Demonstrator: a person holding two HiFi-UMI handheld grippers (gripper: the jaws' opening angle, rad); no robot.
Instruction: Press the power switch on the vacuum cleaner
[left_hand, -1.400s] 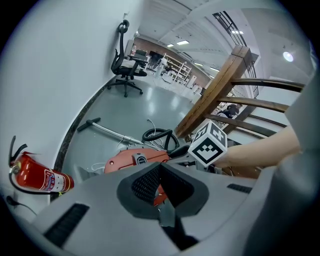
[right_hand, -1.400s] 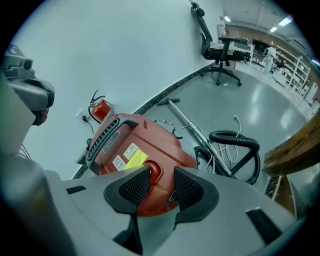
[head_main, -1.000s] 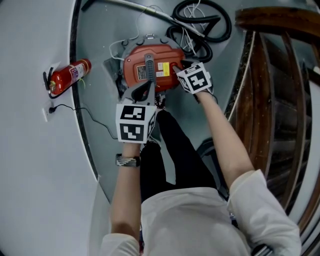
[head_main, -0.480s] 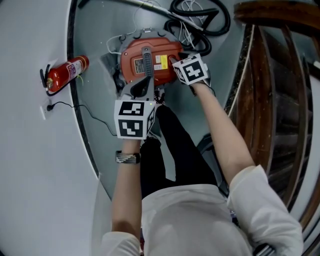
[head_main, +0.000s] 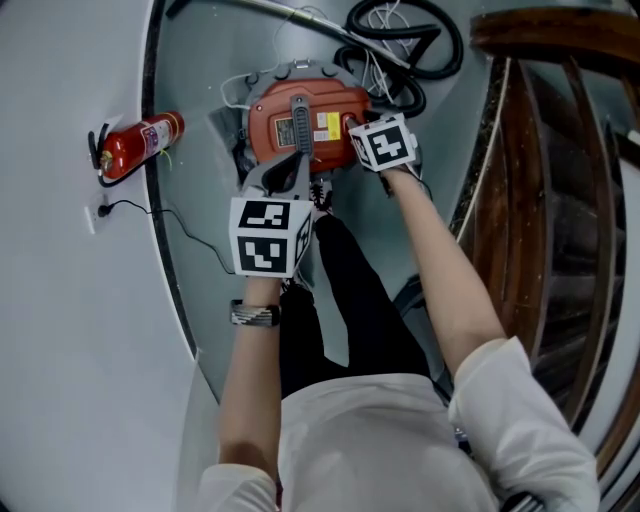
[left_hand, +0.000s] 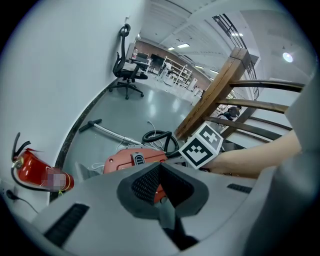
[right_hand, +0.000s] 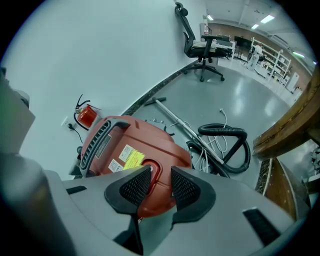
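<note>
A red canister vacuum cleaner (head_main: 305, 125) lies on the grey floor, with a dark handle strip and a yellow label on top. My right gripper (head_main: 352, 126) rests over its right side. In the right gripper view the right gripper (right_hand: 160, 172) is open by a narrow gap just above the red shell (right_hand: 130, 145). A round red switch (right_hand: 151, 170) shows partly between the pads. My left gripper (head_main: 295, 165) hangs over the vacuum's near edge. In the left gripper view the left gripper (left_hand: 160, 167) is shut on nothing, with the vacuum (left_hand: 130, 160) beyond.
A fire extinguisher (head_main: 140, 145) lies by the curved white wall, near a wall socket (head_main: 95, 215). A black hose coil (head_main: 405, 40) and metal wand (head_main: 270, 12) lie beyond the vacuum. A wooden stair rail (head_main: 560, 200) stands at the right. The person's legs are just behind the vacuum.
The right gripper has edged a little further onto the vacuum's top. The left gripper has hardly moved.
</note>
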